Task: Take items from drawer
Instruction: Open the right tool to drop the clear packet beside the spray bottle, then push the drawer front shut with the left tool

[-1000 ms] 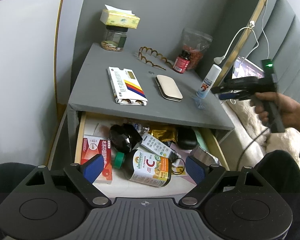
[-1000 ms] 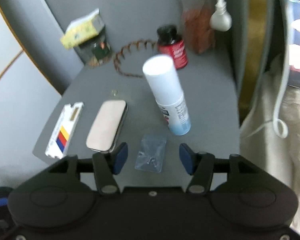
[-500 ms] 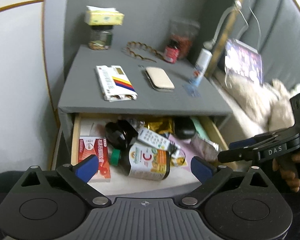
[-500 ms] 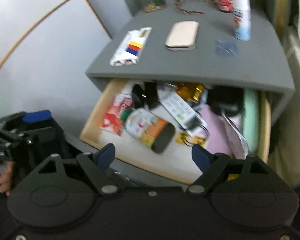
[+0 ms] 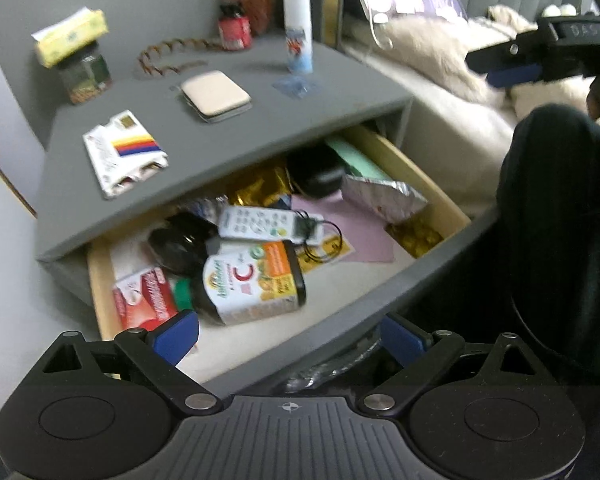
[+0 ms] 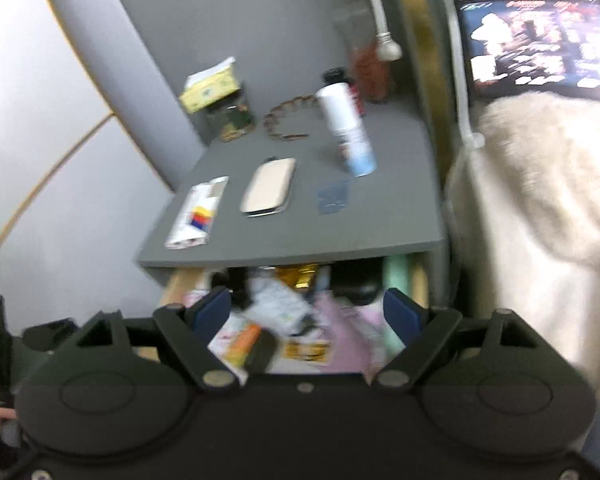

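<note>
The nightstand drawer stands open and cluttered. In it lie a vitamin C bottle, a white remote, a red box, a black round object, a foil packet and gold wrappers. My left gripper is open and empty at the drawer's front edge. My right gripper is open and empty above the drawer, and also shows at the upper right of the left wrist view.
On the nightstand top sit a white spray can, a beige case, a striped white box, a small plastic bag, a red-labelled bottle, a hair band and a jar under a tissue pack. A fluffy blanket lies to the right.
The left gripper has swung so the drawer looks tilted and closer. The right gripper has come lower and nearer over the drawer. Both jaws stay open.
</note>
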`<action>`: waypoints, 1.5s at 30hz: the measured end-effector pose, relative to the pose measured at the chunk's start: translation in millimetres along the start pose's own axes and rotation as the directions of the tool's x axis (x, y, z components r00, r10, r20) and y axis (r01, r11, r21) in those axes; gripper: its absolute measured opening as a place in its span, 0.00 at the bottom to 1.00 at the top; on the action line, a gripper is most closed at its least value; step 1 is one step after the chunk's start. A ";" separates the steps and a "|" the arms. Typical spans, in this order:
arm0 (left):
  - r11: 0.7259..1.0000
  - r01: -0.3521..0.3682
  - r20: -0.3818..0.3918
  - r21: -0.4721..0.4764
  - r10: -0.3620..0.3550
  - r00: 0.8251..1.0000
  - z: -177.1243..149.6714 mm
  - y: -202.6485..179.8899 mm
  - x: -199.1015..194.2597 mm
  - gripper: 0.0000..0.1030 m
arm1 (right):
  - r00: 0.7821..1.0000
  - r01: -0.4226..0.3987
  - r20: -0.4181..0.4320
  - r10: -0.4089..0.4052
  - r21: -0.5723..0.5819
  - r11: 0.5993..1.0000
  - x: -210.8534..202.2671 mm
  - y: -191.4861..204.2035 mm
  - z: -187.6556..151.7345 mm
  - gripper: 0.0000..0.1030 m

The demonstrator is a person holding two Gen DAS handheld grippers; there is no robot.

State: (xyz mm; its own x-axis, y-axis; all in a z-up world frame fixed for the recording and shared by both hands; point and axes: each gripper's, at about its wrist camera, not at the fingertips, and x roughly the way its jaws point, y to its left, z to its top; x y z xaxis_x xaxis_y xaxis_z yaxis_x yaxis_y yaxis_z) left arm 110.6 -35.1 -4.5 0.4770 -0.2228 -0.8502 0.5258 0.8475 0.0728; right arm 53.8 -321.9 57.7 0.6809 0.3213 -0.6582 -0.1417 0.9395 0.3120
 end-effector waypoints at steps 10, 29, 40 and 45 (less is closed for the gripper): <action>0.982 -0.028 -0.105 0.186 0.048 0.993 12.0 -27.0 44.0 0.92 | 0.992 -0.076 0.107 0.063 0.122 0.990 -14.8 -32.6 -2.3 0.80; 0.936 -0.145 -0.047 0.322 0.168 0.985 11.2 -39.6 81.4 0.81 | 0.984 -0.132 0.140 0.107 0.183 0.974 -25.6 -55.2 -3.2 0.80; 0.920 -0.285 0.140 0.270 0.255 0.957 25.0 -54.3 42.5 0.60 | 0.984 -0.151 0.124 0.127 0.212 0.966 -22.3 -61.2 -3.0 0.80; 0.999 0.028 -0.008 0.035 -0.028 1.000 28.1 -32.8 35.3 0.42 | 0.984 -0.150 0.125 0.126 0.207 0.967 -22.7 -60.4 -3.6 0.80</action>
State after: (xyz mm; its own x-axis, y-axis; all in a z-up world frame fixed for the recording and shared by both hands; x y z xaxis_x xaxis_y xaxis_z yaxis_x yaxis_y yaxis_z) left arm 129.9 -84.3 -22.2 0.4566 -0.2426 -0.8559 0.5633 0.8236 0.0670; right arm 44.3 -385.5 51.4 0.7418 0.4201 -0.5227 -0.0909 0.8353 0.5422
